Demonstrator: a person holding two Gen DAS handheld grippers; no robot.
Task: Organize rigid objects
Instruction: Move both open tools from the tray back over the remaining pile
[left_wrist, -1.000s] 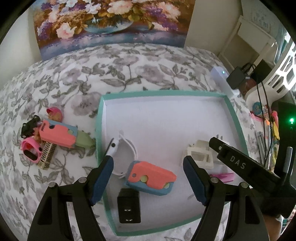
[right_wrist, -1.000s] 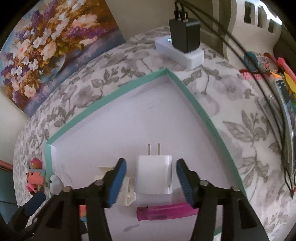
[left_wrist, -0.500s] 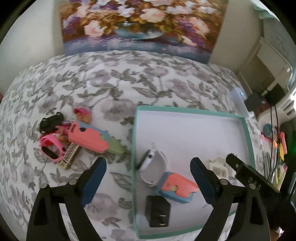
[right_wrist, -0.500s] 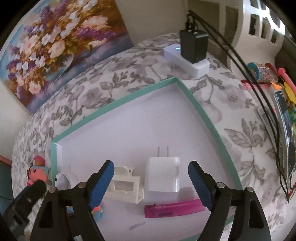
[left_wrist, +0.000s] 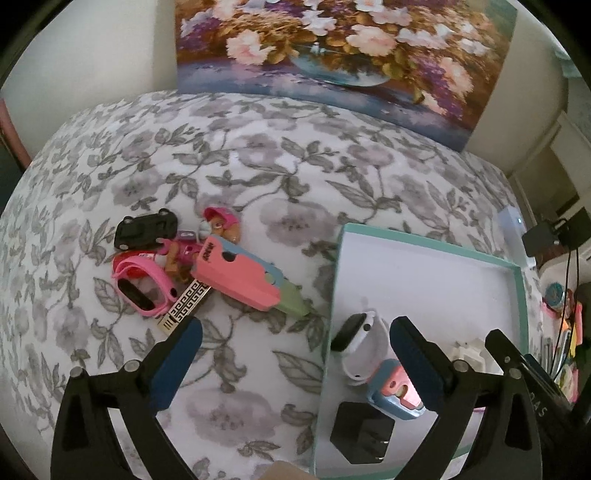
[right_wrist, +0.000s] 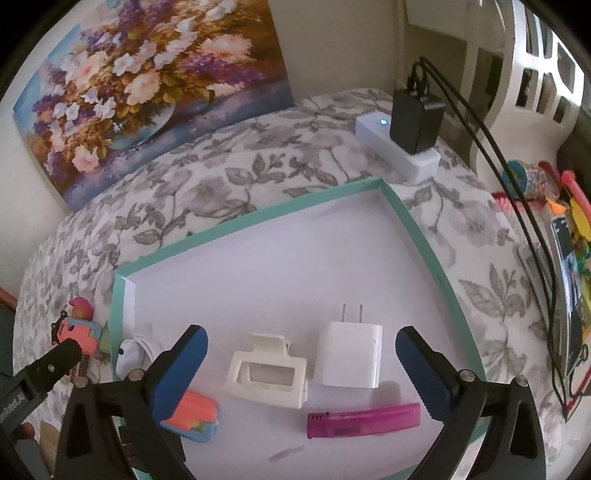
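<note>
A teal-rimmed white tray (left_wrist: 424, 245) lies on the flowered bedcover. It holds a white smartwatch (left_wrist: 354, 328), a pink-and-blue case (left_wrist: 391, 395), a black charger (left_wrist: 362, 439), a white hair clip (right_wrist: 266, 373), a white charger (right_wrist: 351, 358) and a magenta lighter (right_wrist: 364, 424). Left of the tray is a pile: black toy car (left_wrist: 146, 229), pink watch (left_wrist: 144, 284), second pink case (left_wrist: 236, 277), small doll (left_wrist: 221, 221). My left gripper (left_wrist: 293, 332) hangs over the tray's left rim, jaws opening, empty. My right gripper (right_wrist: 301, 334) hovers over the clip and white charger, jaws opening, touching neither.
A flower painting (left_wrist: 332, 48) leans on the wall behind the bed. A white power strip (right_wrist: 402, 147) with a black adapter and cables sits past the tray's far corner. Colourful clutter (right_wrist: 554, 206) and a white chair (right_wrist: 535, 74) stand at the right.
Both pairs of jaws have spread wide. The left gripper slid left from over the pink-and-blue case to the tray's left rim. The right gripper drew back slightly from the white charger.
</note>
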